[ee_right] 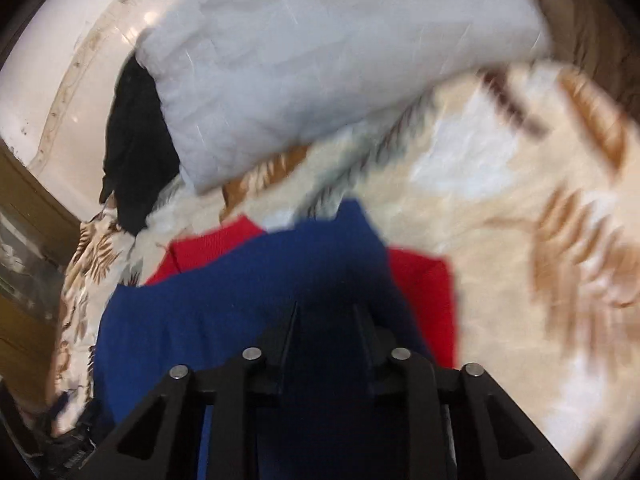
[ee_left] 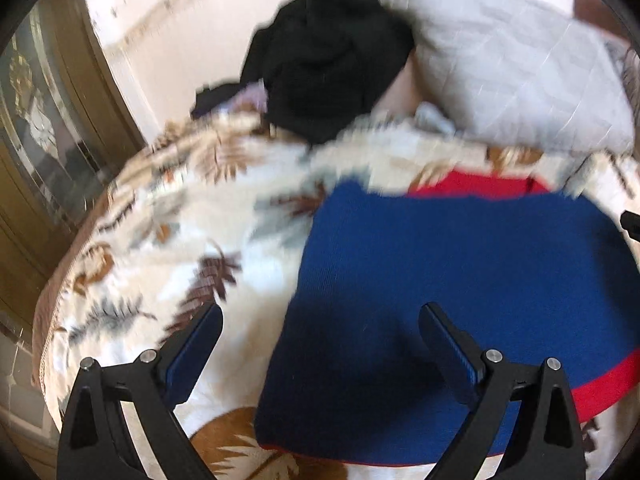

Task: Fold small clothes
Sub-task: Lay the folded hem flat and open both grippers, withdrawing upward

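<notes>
A blue and red knit garment (ee_left: 460, 280) lies on a leaf-patterned blanket (ee_left: 180, 216). My left gripper (ee_left: 320, 344) is open and empty, hovering over the garment's left edge, with one finger over the blanket and the other over the blue cloth. In the right wrist view my right gripper (ee_right: 326, 320) is shut on a fold of the blue part of the garment (ee_right: 240, 280) and holds it raised, with red cloth (ee_right: 424, 288) showing beneath. Both views are motion-blurred.
A grey pillow (ee_left: 520, 72) and a heap of black clothes (ee_left: 332, 60) lie at the far end of the bed; both show in the right wrist view too, the pillow (ee_right: 320, 60) and the black clothes (ee_right: 136, 152). A wooden cabinet (ee_left: 44, 128) stands left.
</notes>
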